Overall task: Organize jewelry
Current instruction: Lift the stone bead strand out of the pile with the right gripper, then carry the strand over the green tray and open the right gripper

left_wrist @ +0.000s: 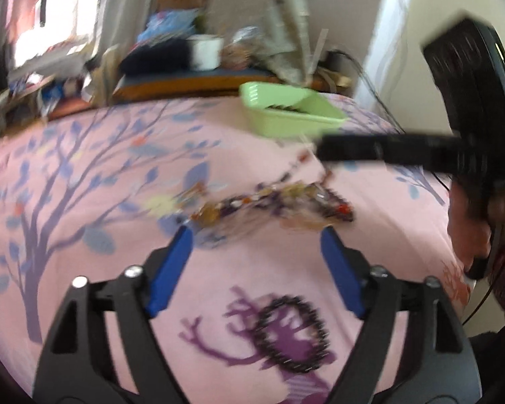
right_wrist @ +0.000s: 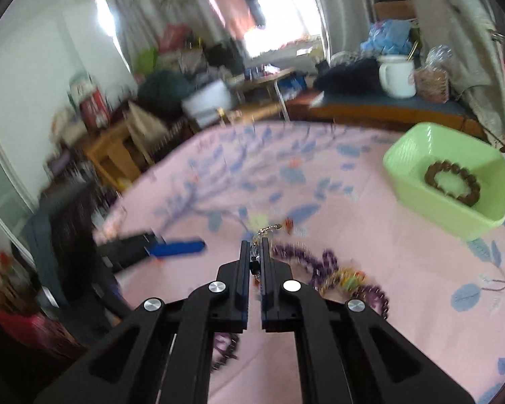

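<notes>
A tangle of beaded jewelry [left_wrist: 272,203] lies on the pink bedsheet [left_wrist: 118,202], just beyond my open left gripper [left_wrist: 256,232]. A dark beaded bracelet [left_wrist: 291,333] lies on the sheet under that gripper. My right gripper [right_wrist: 255,245] is shut on a thin chain necklace [right_wrist: 267,230], lifted from the purple and gold pile [right_wrist: 333,269]. It shows from the side in the left wrist view [left_wrist: 323,151], with the strand [left_wrist: 294,168] hanging below. A green tray [right_wrist: 407,181] at the right holds a brown bead bracelet [right_wrist: 452,183]; the tray also shows in the left wrist view [left_wrist: 286,114].
The left gripper's blue finger [right_wrist: 178,248] lies to the left in the right wrist view. A wooden ledge behind the bed carries a white mug [right_wrist: 397,75] and bags. Cluttered furniture stands at the far left [right_wrist: 111,141].
</notes>
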